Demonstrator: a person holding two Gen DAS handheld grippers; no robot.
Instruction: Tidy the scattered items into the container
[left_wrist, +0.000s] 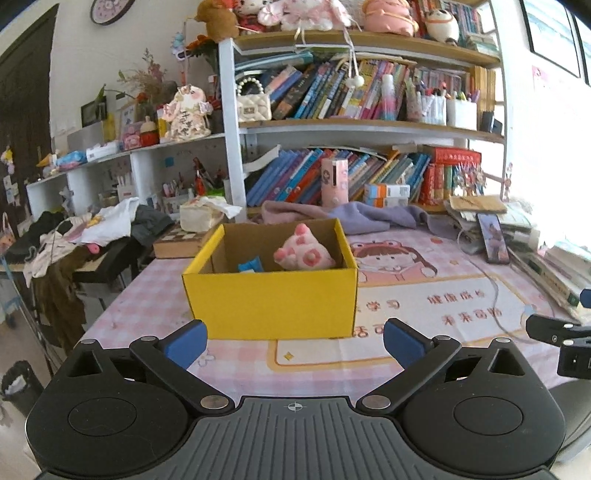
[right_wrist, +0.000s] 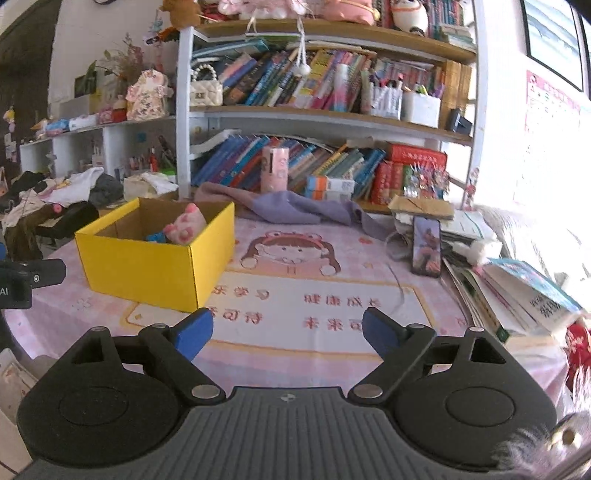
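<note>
Mat (right_wrist: 295, 288) lettering (upside down, perhaps Chinese) beside yellow box (right_wrist: 147, 269).

Yellow box (right_wrist: 155, 273) with pink plush toy (right_wrist: 185, 224) inside, beyond empty, spread right gripper (right_wrist: 288, 332).

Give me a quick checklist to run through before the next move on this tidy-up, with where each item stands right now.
1. Left gripper empty, jaws apart: ok.
2. Right gripper empty, jaws apart: ok.
3. Yellow box upright, top open: ok.
4. Pink plush toy and blue item inside the box: ok.
5. Pink desk mat between grippers and box free of loose small items: ok.
6. Whether the phone or purple cloth belong in the box: cannot tell.
</note>
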